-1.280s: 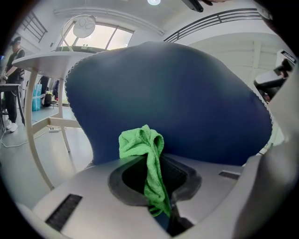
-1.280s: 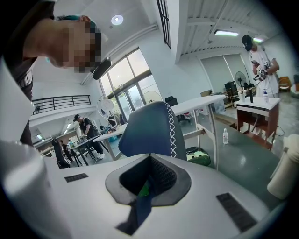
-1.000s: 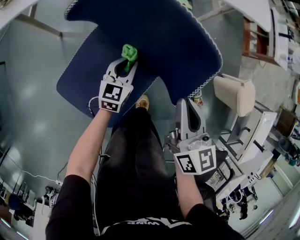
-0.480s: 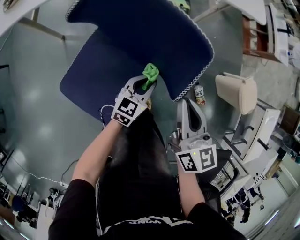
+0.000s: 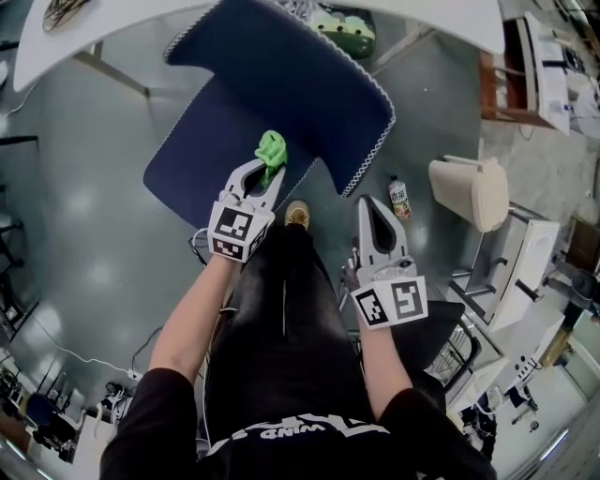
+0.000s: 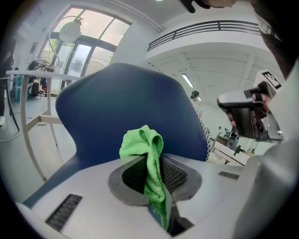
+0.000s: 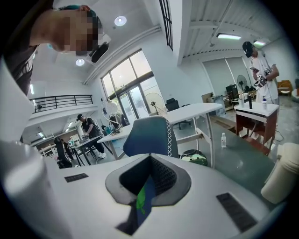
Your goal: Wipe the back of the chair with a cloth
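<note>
The chair has a navy back (image 5: pixel 281 75) with white stitched edging and a navy seat (image 5: pixel 211 155). My left gripper (image 5: pixel 263 171) is shut on a bunched green cloth (image 5: pixel 272 148), held low in front of the chair back near its lower edge. In the left gripper view the cloth (image 6: pixel 147 154) sticks up between the jaws with the chair back (image 6: pixel 121 112) just behind it; I cannot tell whether they touch. My right gripper (image 5: pixel 369 202) is shut and empty, to the right of the chair and pointing past the chair back (image 7: pixel 149 135).
A white table (image 5: pixel 441 14) spans the top, with a green and black object (image 5: pixel 347 28) under it. A small bottle (image 5: pixel 399 199) and a beige bin (image 5: pixel 473 192) stand on the floor at right. The person's legs and shoe (image 5: pixel 297 214) are below the chair.
The left gripper carried the cloth from mid back down and right to the back's lower edge, then left again. The chair now looks farther off. The right gripper hardly moved.
</note>
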Motion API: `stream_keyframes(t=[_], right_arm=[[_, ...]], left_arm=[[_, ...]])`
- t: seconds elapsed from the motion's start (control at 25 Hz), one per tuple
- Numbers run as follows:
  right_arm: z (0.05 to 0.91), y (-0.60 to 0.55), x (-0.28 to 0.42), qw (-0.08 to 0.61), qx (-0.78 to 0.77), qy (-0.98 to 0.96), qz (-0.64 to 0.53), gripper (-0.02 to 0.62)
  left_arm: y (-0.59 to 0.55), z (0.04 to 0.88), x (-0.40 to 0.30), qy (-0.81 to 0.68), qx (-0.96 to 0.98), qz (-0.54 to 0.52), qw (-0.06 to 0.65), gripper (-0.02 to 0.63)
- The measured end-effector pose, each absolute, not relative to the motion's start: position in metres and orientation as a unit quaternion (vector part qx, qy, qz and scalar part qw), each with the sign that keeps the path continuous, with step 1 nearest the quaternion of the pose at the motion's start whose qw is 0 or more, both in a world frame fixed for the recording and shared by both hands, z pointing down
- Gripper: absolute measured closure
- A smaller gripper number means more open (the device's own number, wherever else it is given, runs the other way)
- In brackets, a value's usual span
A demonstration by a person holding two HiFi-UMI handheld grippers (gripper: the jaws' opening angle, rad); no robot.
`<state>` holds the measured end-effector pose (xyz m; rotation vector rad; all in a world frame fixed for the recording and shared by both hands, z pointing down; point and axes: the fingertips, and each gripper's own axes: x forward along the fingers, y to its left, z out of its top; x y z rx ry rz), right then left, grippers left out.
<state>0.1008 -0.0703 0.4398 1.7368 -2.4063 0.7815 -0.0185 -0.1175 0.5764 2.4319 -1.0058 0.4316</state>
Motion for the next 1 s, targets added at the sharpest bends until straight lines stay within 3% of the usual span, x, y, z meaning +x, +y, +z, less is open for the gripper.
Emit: stream_keyframes(t=[0.6,1.0], right_arm=[[0.317,-0.064,0.083,0.009,0.527,-0.819,0.228,0.598],[0.267,-0.046,0.072,0.007,0.499,-0.839,0.217,0.598]], left_arm=[[-0.093,0.381,-0.048,-0.406,0.872,0.096,0.255,0.546],[-0.071,0.298,-0.06,-0.411,0.876,0.069,0.244,0.546]])
